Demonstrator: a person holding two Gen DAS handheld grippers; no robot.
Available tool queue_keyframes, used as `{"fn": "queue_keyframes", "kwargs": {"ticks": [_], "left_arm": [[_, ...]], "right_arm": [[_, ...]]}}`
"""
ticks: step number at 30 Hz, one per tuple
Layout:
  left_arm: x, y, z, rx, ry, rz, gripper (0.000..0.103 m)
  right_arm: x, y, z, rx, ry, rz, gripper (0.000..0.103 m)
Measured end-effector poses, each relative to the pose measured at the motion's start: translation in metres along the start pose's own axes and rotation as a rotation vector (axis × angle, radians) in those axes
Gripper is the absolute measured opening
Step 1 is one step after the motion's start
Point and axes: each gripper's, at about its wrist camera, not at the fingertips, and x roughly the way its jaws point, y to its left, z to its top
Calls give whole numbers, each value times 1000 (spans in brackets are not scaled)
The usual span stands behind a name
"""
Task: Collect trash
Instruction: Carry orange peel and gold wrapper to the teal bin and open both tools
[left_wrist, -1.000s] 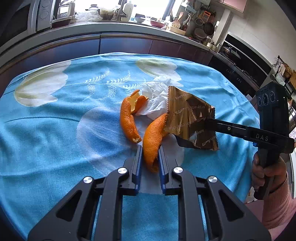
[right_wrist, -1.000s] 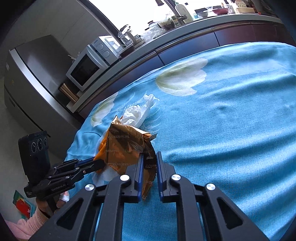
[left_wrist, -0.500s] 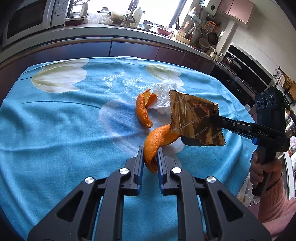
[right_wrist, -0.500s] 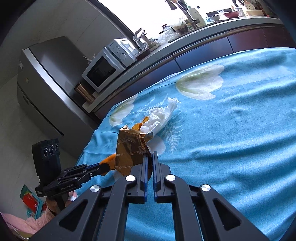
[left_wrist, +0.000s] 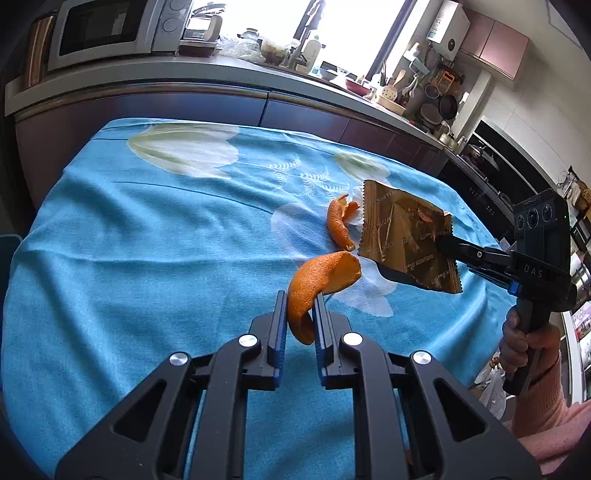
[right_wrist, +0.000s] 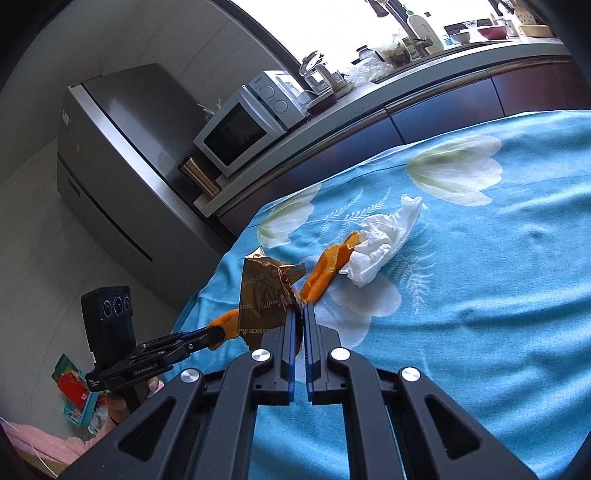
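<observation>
We are gripping orange peel (left_wrist: 317, 280) in our left gripper (left_wrist: 300, 317) and a gold wrapper (right_wrist: 264, 299) in our right gripper (right_wrist: 300, 325). Next we probably need a bin.

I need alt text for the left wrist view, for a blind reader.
The left tool pinches a curved orange peel above a blue floral tablecloth. At right, the right tool holds a gold wrapper; a second peel lies behind.
</observation>
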Motion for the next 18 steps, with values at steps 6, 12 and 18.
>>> {"fn": "queue_keyframes", "kwargs": {"ticks": [6, 12, 18], "left_arm": [[-17, 15, -6, -25, -26, 35, 14], [-39, 26, -10, -50, -65, 61, 14], [-63, 45, -15, -89, -102, 100, 14]], "right_arm": [[17, 14, 1, -12, 19, 31, 3], [38, 36, 5, -41, 42, 75, 3], [58, 56, 8, -71, 68, 114, 3]]}}
